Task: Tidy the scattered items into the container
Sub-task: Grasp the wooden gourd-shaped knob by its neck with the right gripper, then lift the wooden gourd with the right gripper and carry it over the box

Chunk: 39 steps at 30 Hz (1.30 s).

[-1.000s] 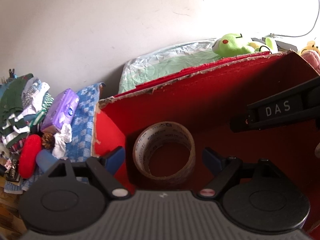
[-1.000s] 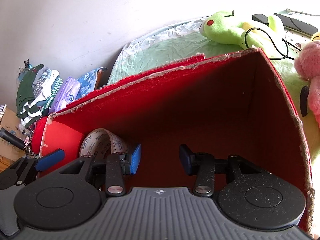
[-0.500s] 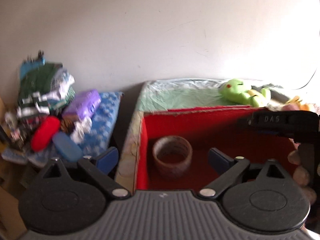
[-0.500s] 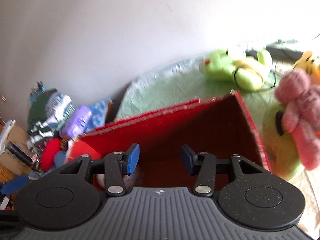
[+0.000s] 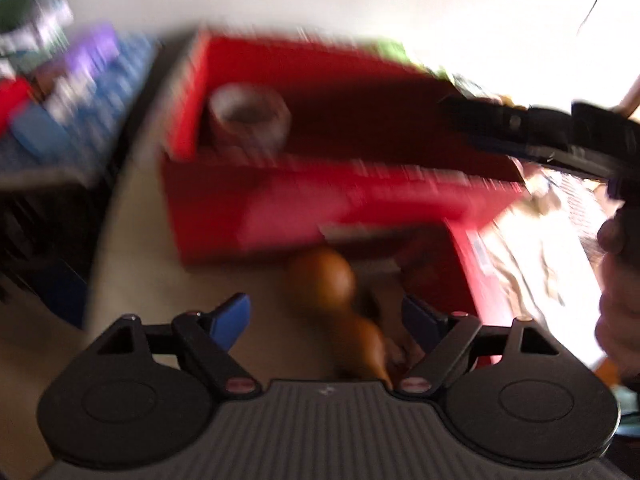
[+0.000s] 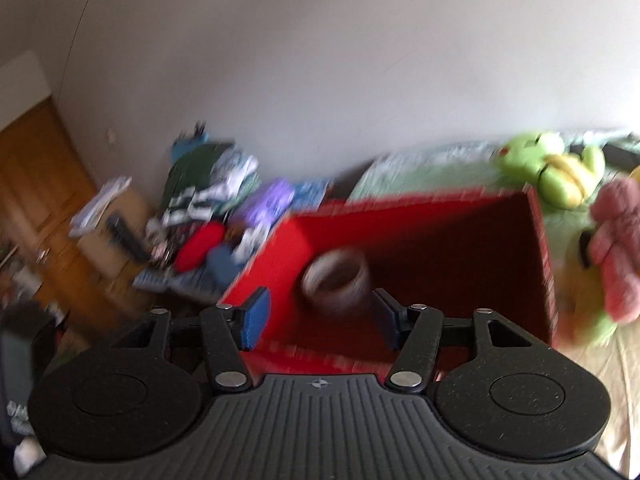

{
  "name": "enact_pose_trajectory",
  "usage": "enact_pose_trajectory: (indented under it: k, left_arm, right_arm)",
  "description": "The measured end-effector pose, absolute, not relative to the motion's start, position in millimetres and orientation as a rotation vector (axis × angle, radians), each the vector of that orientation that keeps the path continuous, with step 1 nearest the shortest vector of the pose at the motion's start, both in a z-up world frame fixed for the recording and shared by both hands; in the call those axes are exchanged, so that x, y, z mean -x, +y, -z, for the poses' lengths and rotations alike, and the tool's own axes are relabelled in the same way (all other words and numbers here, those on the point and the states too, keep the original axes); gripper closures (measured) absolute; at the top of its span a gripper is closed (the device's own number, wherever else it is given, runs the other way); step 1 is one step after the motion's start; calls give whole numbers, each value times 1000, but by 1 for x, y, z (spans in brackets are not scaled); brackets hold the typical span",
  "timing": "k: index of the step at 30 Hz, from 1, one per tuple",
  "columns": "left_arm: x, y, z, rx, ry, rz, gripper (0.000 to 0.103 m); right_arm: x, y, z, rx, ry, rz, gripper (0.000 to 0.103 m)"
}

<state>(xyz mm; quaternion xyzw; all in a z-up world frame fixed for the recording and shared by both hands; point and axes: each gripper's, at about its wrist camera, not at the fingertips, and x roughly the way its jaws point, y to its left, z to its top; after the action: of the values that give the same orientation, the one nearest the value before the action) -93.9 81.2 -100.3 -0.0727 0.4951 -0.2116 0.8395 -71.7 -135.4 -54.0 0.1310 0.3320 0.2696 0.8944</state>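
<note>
Tape roll (image 5: 249, 121) sat in the red box (image 5: 320, 208) while I pulled both grippers out, left gripper (image 5: 326, 320) wide over a brown gourd (image 5: 340, 308), right gripper (image 6: 320, 316) wide, empty.

left wrist: above and in front of the red box (image 5: 224, 208), tilted down, close, blurred | right wrist: near the box's front rim, facing its inside (image 6: 460, 248) and the wall | shared: box, tape roll (image 5: 250, 122) (image 6: 336, 280)
</note>
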Motion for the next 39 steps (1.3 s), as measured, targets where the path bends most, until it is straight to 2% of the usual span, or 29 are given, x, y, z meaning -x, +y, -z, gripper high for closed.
enact_pose_trajectory:
  k: [2,5,10,17,19,26,30,33,39]
  left_arm:
    - [92,77,111,174,1100,476,18]
    - [91,64,118,90,1118,466,20]
    - [84,52,130,73,1168,496,45]
    - [77,59,143,155,1219,526,56]
    - [77,58,144,151,1219,533,63]
    - [79,59,145,160,1215,544,63]
    - [79,64,145,150,1205,550,63]
    - [77,66,146,146,1199,557,64]
    - [80,65,138,117,1173,569,64]
  right_arm:
    - [75,-129,65,-254,750,-601,53]
    - [76,-118,78,-214,820,-611,54]
    - [73,-105,98,-193,946,-600,59]
    - [76,-86,119,-122,1074,-557,60]
    - [75,-81,122,-108,1093,-547,65]
    - [72,-58,124,-23,1123,-528,67]
    - [60,-46,135,9,1208,-494,67]
    - [55,-44,144,-12,1254,-478,65]
    - [56,-56,141,-98,1264,-489,69]
